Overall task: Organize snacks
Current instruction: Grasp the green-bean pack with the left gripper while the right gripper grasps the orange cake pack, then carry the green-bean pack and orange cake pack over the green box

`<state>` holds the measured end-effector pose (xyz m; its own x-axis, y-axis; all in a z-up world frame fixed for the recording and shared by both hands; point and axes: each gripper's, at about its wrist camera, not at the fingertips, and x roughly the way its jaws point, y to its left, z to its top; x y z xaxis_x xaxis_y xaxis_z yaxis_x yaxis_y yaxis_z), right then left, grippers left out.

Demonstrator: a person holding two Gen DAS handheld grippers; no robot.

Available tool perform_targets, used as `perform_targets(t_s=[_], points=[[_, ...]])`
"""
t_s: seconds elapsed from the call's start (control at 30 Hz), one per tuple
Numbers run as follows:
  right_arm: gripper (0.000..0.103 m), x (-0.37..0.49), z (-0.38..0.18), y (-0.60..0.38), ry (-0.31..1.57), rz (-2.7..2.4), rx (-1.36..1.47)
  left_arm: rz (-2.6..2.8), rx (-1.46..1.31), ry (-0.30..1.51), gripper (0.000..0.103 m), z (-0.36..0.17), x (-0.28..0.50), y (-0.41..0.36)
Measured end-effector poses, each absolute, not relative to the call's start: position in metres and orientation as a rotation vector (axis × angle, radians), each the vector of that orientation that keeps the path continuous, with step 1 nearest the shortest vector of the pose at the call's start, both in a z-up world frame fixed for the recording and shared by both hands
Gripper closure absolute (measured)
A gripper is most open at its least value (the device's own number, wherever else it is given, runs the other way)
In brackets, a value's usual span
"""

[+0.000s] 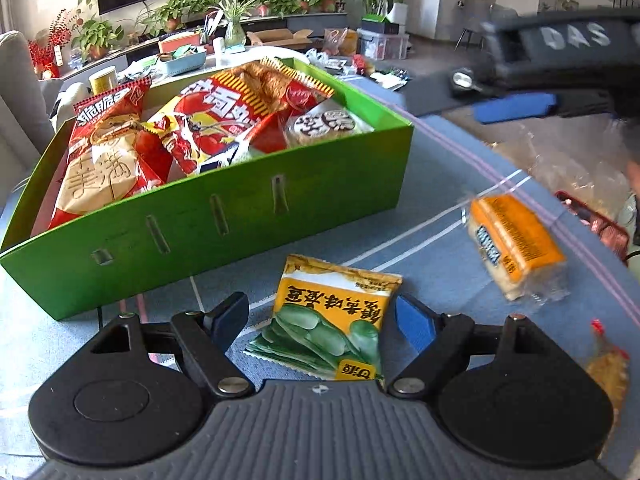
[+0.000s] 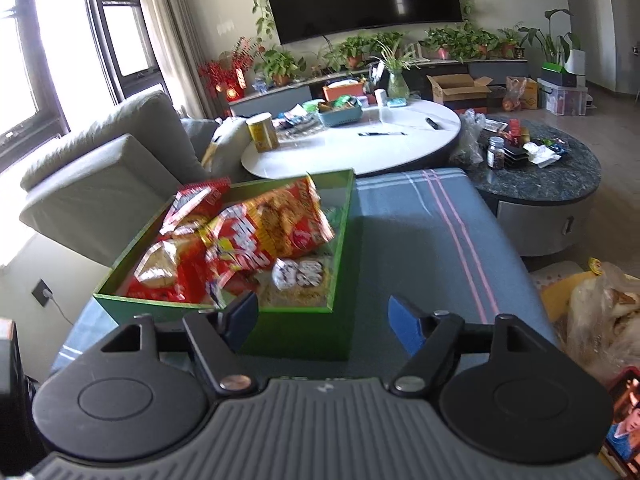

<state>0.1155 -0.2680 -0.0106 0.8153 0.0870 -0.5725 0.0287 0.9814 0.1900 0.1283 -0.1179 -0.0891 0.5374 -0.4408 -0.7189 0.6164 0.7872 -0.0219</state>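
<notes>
Lying flat between the left gripper's (image 1: 322, 318) wide-open, empty fingers, a yellow-green packet (image 1: 328, 320); right gripper (image 2: 322, 322) also open, empty.

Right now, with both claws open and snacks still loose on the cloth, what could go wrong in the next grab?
1. The bean packet lies flat between the open left claw's fingers; they may slide over it rather than pinch it.
2. The green box is already heaped, so the red bags on top could spill when more goes in.
3. The orange pack lies near the cloth's edge and might get knocked off.
</notes>
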Motion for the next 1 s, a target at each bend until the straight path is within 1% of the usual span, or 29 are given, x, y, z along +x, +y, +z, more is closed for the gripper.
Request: perform_targets(t_s=[0.13,0.2,0.27,0.3,0.37,0.5,0.77,1.0], points=[[0.025,0.11,-0.022,-0.273,0.66,-0.014,0.176,-0.627,0.209,0.776,0.024,-0.093,0.131,-0.115],[0.025,0.107,-0.029,-0.275,0.678,-0.035,0.162,-0.626,0.187,0.772,0.026,-0.093,0.13,-0.113],[0.025,0.103,-0.034,-0.276,0.697,-0.057,0.15,-0.622,0.183,0.763,0.037,-0.092,0.129,-0.111],[0.025,0.102,-0.037,-0.276,0.705,-0.067,0.144,-0.622,0.182,0.759,0.047,-0.092,0.129,-0.11],[0.025,0.098,-0.042,-0.275,0.721,-0.084,0.13,-0.62,0.158,0.77,0.05,-0.09,0.129,-0.105],[0.025,0.089,-0.054,-0.273,0.756,-0.122,0.094,-0.6,0.097,0.791,0.051,-0.087,0.129,-0.094],[0.025,0.085,-0.072,-0.269,0.839,-0.13,0.08,-0.564,0.057,0.753,0.051,-0.075,0.123,-0.077],[0.025,0.084,-0.075,-0.258,0.818,-0.115,0.031,-0.562,0.047,0.721,0.051,-0.066,0.115,-0.069]])
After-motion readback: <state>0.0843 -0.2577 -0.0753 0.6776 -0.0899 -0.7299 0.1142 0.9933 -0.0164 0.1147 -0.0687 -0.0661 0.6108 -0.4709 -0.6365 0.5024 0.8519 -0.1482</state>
